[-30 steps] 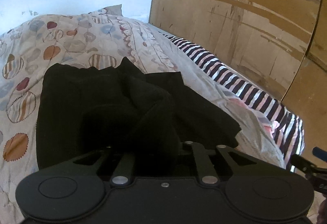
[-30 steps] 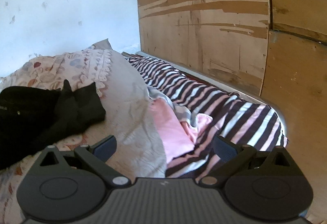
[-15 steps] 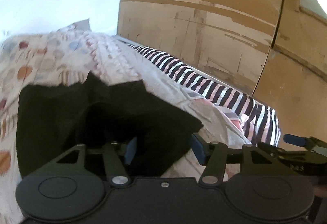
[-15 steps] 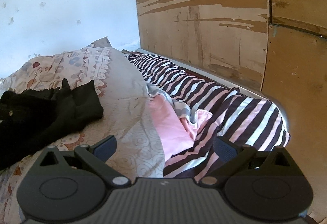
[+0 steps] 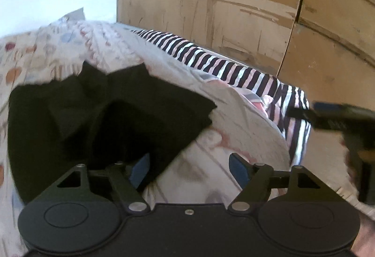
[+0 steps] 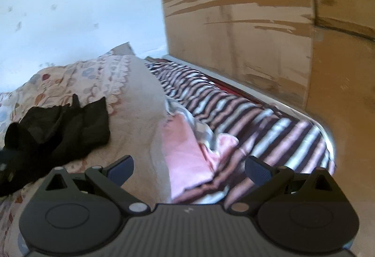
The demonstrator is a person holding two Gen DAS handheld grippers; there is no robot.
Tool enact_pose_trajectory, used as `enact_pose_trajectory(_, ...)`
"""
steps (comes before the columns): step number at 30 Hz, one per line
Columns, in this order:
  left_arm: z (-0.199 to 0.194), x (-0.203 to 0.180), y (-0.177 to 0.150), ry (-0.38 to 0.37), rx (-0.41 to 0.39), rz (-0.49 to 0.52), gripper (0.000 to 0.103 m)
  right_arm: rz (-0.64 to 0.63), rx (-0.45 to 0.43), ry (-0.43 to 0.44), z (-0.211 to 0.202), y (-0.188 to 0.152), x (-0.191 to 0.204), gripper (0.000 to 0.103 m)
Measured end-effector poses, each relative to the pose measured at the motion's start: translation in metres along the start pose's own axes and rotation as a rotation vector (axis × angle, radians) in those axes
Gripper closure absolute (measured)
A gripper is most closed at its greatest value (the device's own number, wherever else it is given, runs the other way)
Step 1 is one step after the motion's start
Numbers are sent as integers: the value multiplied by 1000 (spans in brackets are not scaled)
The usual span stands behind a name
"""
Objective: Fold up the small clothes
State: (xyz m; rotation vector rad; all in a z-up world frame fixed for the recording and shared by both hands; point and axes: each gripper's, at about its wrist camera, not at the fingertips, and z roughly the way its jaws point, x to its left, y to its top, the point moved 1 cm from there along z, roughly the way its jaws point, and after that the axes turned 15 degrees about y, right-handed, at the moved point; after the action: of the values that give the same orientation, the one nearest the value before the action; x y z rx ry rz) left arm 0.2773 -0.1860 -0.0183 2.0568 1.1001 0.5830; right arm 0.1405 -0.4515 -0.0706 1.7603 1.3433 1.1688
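Note:
A black garment (image 5: 98, 116) lies crumpled on the patterned bedspread (image 5: 46, 48); the right wrist view shows it at the left (image 6: 65, 125). My left gripper (image 5: 189, 168) hovers at the garment's near right edge with its jaws opening; its left pad (image 5: 140, 166) is at the cloth's edge and nothing is pinched between the pads. My right gripper (image 6: 188, 170) stands open over the bedspread and a pile of pink clothes (image 6: 187, 154), holding nothing. That right gripper also shows as a blurred black shape at the right edge of the left wrist view (image 5: 339, 116).
A striped black, white and pink sheet (image 6: 257, 121) runs along the bed's right side against a worn wooden wardrobe (image 6: 257, 22). A pale blue wall (image 6: 70, 11) stands behind the bed. A pillow corner (image 5: 77, 13) peeks out at the head.
My left gripper let go of the black garment, spread its jaws and shifted right, off the cloth. The right gripper has moved further into the left wrist view.

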Motion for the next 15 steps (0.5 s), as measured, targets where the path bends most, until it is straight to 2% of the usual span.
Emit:
enact_pose_trajectory(3, -21, 15, -15, 6, 10, -80, 15, -50, 9, 45, 17, 18, 8, 0)
enact_pose_trajectory(5, -34, 27, -24, 33, 7, -135, 15, -87, 10, 92, 28, 30, 19, 0)
enact_pose_trajectory(7, -46, 39, -30, 87, -1, -175, 14, -124, 15, 158, 39, 41, 36, 0)
enact_pose_trajectory(10, -58, 56, -35, 225, -29, -216, 7, -164, 26, 270, 56, 54, 67, 0)
enact_pose_trajectory(15, -54, 70, -37, 355, -24, -194, 6, -250, 114, 493, 94, 71, 135, 0)
